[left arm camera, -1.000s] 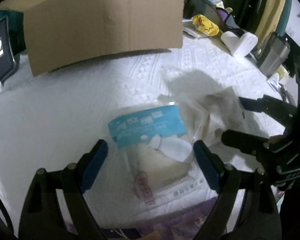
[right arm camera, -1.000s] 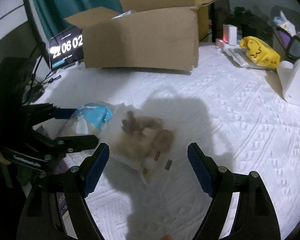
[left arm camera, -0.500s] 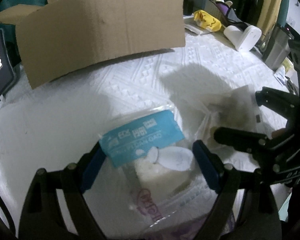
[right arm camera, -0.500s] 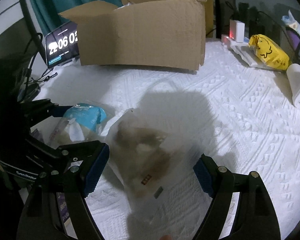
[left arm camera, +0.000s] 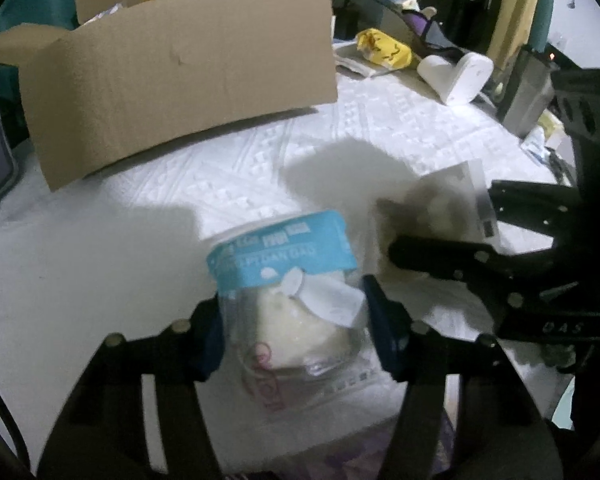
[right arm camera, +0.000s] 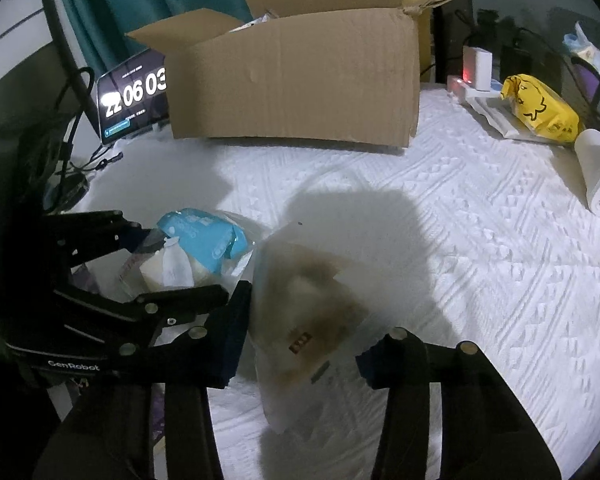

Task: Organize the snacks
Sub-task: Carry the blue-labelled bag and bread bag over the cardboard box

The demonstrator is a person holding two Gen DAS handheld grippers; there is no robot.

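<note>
While both grippers are closing at once, each has its own snack bag between the pads. Left gripper (left arm camera: 294,330) is squeezing in on the blue-label bag (left arm camera: 288,280) (pale bun inside), pads right at its sides, though I can't tell if they've really clamped yet. Right gripper (right arm camera: 302,342) is closing round the clear bag (right arm camera: 300,300) of brownish stuff; its left pad touches, the right one looks just off it.

Both bags sit side by side on the white bed (right arm camera: 480,240), tilted up off the cover, so my guess is a double pick-up headed for the box (right arm camera: 296,84) behind, flaps open and ready.

Count: two grippers, two bags, one box, one clock (right arm camera: 134,96), one yellow packet (right arm camera: 540,108) off right.
</note>
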